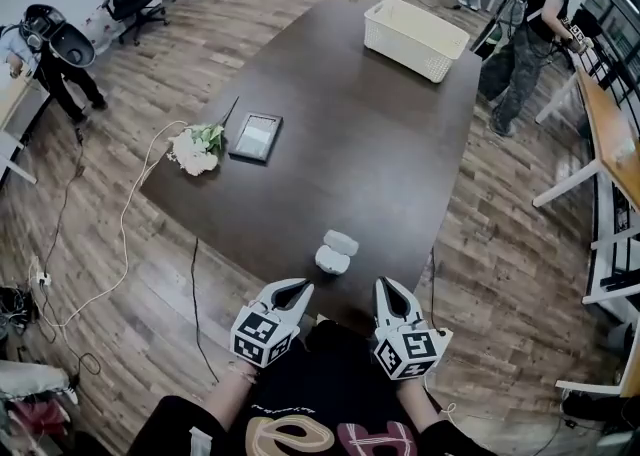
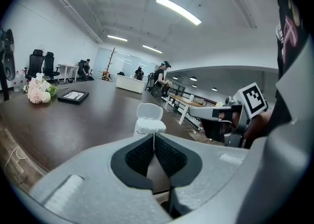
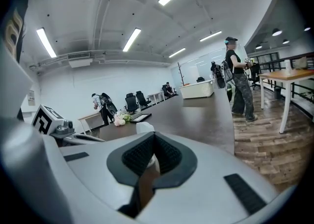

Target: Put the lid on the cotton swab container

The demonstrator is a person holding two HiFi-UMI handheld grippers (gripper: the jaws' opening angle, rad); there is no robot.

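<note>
The white cotton swab container stands near the front edge of the dark table, with its white lid lying just behind it and touching it. In the left gripper view the container shows swab tips at its top, and the lid rises behind it. My left gripper hovers at the table's front edge, left of the container, shut and empty. The right gripper hangs to the right of it, also shut with nothing held. The right gripper view catches only the container's top above the jaws.
A white basket sits at the table's far end. A framed picture and a bunch of flowers lie at the left edge. People stand at the far right and far left. Cables trail over the wooden floor.
</note>
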